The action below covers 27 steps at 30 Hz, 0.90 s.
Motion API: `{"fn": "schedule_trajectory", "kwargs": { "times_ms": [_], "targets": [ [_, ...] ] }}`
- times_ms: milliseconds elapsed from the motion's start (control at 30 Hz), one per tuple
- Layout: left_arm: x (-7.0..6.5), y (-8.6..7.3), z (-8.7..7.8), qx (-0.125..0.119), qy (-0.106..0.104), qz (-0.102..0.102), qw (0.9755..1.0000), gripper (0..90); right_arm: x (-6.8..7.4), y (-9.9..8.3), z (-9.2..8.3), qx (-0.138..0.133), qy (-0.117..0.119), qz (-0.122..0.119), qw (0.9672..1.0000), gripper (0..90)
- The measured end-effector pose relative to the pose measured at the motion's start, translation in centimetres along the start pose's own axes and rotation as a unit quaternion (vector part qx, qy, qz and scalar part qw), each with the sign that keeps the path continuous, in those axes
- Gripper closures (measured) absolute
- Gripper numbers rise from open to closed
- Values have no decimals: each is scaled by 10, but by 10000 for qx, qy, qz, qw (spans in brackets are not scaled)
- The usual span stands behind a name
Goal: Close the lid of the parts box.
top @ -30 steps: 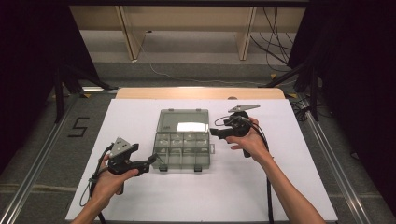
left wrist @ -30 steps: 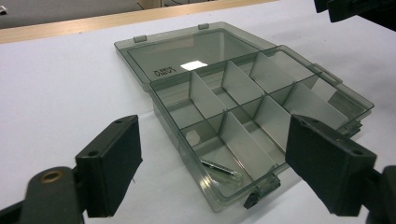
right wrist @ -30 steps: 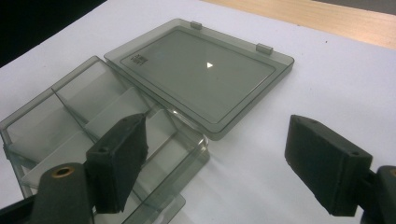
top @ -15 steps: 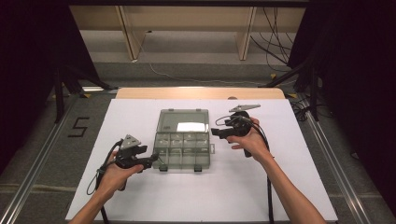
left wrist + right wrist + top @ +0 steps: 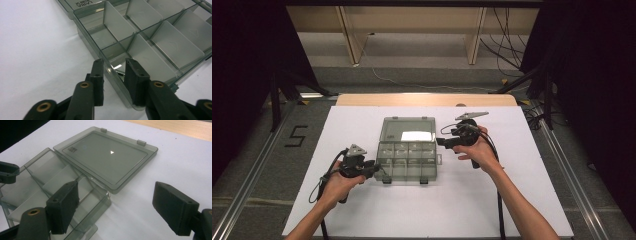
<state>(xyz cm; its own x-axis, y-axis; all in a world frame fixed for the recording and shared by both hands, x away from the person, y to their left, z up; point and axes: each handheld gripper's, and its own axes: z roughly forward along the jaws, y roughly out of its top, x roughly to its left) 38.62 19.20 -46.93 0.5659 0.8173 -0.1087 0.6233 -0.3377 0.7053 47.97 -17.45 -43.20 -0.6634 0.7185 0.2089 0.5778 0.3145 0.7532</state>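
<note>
A smoky transparent compartment box lies open on the white table, its lid flat behind the divided tray. My left gripper is at the tray's near left corner. Its jaws have just been closing and straddle the tray's left wall, one pad outside and one inside, with small gaps still showing. My right gripper hovers at the box's right edge by the hinge, wide open, with nothing between its pads.
The white table cover reaches well beyond the box on all sides. A wooden strip borders the far edge. Metal rails run along both sides, and cables lie on the floor behind.
My left gripper has moved right to the tray's near left corner and its jaws have narrowed around the wall. The right gripper has kept still.
</note>
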Motion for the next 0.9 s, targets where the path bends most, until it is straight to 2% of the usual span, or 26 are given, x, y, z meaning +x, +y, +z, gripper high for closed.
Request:
{"fn": "schedule_trajectory", "kwargs": {
  "times_ms": [67, 200, 233, 267, 300, 400, 433, 567, 833, 867, 900],
  "targets": [
    [0, 0, 0, 33, 5, -28, 10000, 707, -1, 1, 1, 22, 1, -11, 10000, 223],
    [0, 0, 0, 40, 15, -116, 9999, 716, -1, 5, 4, 32, 84, 105, 9999, 224],
    [0, 0, 0, 26, 27, -170, 9998, 717, -2, 6, 6, -33, 90, 196, 9998, 225],
    [0, 1, -1, 66, 20, -166, 9998, 719, -2, 8, 7, 65, 174, 283, 9994, 223],
    [0, 1, 0, 44, 26, -226, 9997, 721, -2, 9, 8, 129, 152, 306, 9993, 221],
    [0, 1, -1, 94, -5, -293, 9995, 722, -4, 17, 14, 140, 174, 346, 9992, 223],
    [0, 1, -1, 100, -3, -280, 9996, 722, -4, 19, 15, 241, 169, 439, 9986, 220],
    [0, 2, -1, 112, 15, -240, 9996, 723, -5, 29, 28, 617, 120, 510, 9967, 198],
    [0, 1, -1, 102, 2, -261, 9996, 722, -9, 37, 52, 955, 69, 511, 9941, 203],
    [0, 1, -1, 103, -1, -295, 9995, 722, -9, 37, 55, 990, 59, 614, 9932, 208],
    [0, 1, 0, 79, 13, -303, 9995, 722, -10, 37, 57, 1039, 65, 592, 9928, 213]
  ]
}}
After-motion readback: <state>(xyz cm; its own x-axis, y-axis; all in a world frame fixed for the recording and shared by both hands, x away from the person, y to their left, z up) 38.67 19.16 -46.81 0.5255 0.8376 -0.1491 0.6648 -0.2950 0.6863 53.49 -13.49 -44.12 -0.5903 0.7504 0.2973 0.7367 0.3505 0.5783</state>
